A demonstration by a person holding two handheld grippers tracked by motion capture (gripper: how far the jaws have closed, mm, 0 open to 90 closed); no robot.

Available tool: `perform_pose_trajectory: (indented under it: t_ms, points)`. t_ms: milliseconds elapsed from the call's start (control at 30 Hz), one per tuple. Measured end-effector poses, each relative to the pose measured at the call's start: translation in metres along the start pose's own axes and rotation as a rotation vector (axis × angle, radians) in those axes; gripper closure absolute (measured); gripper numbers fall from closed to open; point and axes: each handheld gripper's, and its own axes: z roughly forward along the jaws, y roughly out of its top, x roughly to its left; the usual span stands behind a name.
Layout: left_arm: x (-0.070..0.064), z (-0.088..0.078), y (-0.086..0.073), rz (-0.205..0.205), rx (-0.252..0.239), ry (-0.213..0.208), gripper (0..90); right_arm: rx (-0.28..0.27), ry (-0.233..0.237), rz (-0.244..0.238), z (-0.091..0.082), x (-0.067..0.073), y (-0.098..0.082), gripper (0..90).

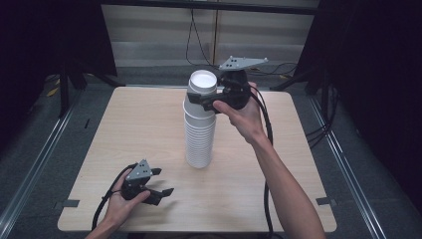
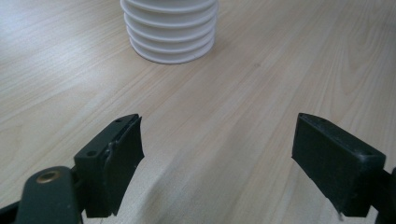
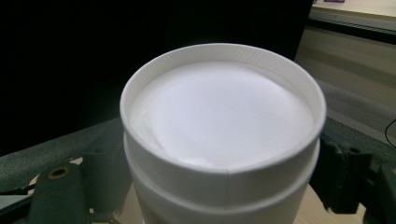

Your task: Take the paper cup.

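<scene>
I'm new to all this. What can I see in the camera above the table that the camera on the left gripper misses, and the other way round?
High view alone: the whole stack of white cups with its top cup, the right gripper around the stack near the top, both forearms, the trailing cables and the dark room around the table.

Left gripper view alone: a close look along the left gripper's two black jaws, wide apart with nothing between them, and the fine wood grain of the tabletop.

Both: the wooden table, the stack's lowest cups and the left gripper.
</scene>
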Motion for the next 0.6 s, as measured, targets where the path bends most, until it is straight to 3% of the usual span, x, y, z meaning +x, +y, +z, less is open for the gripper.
perform_pose_trajectory:
  t_ms: [600]
  points:
    - [0.0002, -0.0003, 0.0001, 0.006, 0.001, 0.001, 16.1, -0.049, -0.01, 0.011, -0.0067, 0.0013, 0.0065, 20.4]
